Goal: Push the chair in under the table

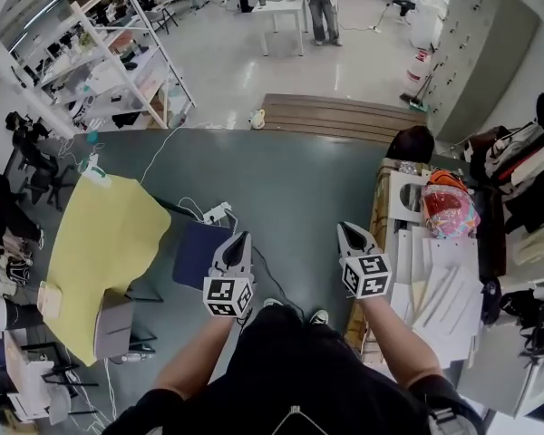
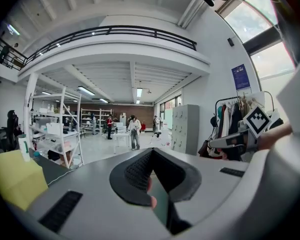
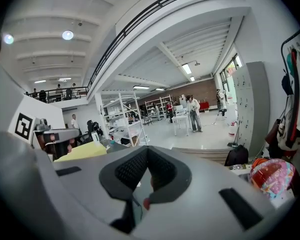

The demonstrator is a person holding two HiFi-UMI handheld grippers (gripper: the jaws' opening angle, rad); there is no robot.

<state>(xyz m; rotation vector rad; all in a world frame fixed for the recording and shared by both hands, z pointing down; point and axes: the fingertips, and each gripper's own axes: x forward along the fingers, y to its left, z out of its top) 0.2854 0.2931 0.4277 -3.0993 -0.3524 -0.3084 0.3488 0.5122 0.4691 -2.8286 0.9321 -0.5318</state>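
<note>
1. Your left gripper is in the near-centre of the head view, pointing away from you. Jaws are together w/ nothing between them, which the left gripper view confirms.
2. Your right gripper is beside it on the right, well apart from it and roughly parallel. Its jaws are also closed and empty.
3. The chair has a dark blue seat and stands on the grey-green floor mat, just right of the table. The seat shows outside the table's edge, not tucked under.
4. The table is on your left w/ a yellow cloth over it. A white cable runs from its far end across the mat.
5. In the head view your left gripper overlaps the chair's right edge; can't tell if it touches. The right gripper is well clear of the chair.
6. On the right is a white desk w/ papers and a pink-orange bag at its far end. A black backpack sits farther off.
7. Far side: wooden step, white shelving rack on the left, grey lockers on the right, and a person by a white table.
</note>
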